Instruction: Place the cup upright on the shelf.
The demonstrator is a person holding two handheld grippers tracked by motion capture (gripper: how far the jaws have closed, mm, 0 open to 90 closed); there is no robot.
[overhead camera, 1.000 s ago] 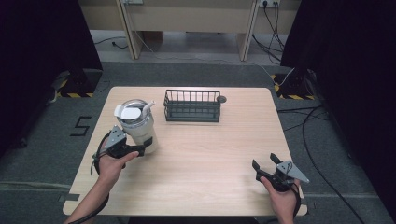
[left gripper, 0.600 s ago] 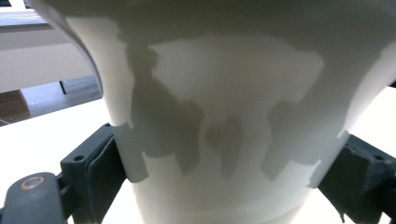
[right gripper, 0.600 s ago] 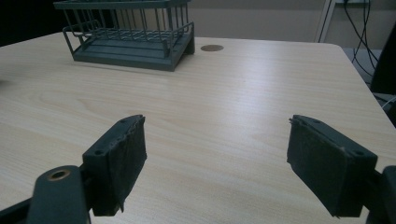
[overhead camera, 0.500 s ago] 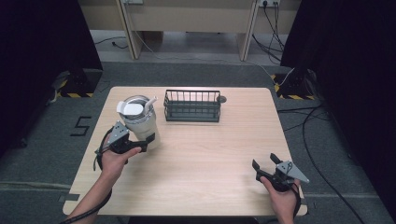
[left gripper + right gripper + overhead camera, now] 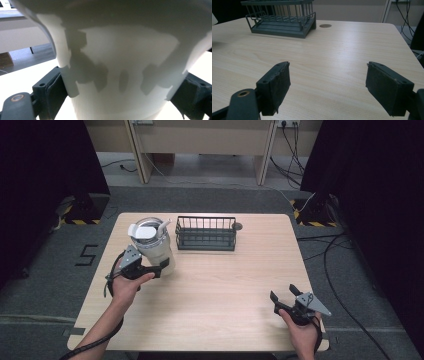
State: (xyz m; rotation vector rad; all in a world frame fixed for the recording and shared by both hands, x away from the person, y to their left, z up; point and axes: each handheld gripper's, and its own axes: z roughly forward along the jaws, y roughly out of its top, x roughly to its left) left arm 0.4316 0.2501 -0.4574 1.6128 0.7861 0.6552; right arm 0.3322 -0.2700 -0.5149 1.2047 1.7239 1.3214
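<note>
The left gripper (image 5: 159,268) clasps the white tumbler (image 5: 155,249) low on its body, at the table's (image 5: 225,285) nine o'clock beside the wire basket (image 5: 206,234). The grasp looks made; lifting upright likely follows. The right gripper (image 5: 286,299) waits at five o'clock, jaws spread.

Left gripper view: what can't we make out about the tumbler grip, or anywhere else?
- Left gripper view: tumbler top and base cut off by the frame edges; too close to tell tilt.
- High view: left gripper jaws hidden behind the tumbler; its contents hidden by the lid.
- High view: wire basket interior too small to check.
</note>
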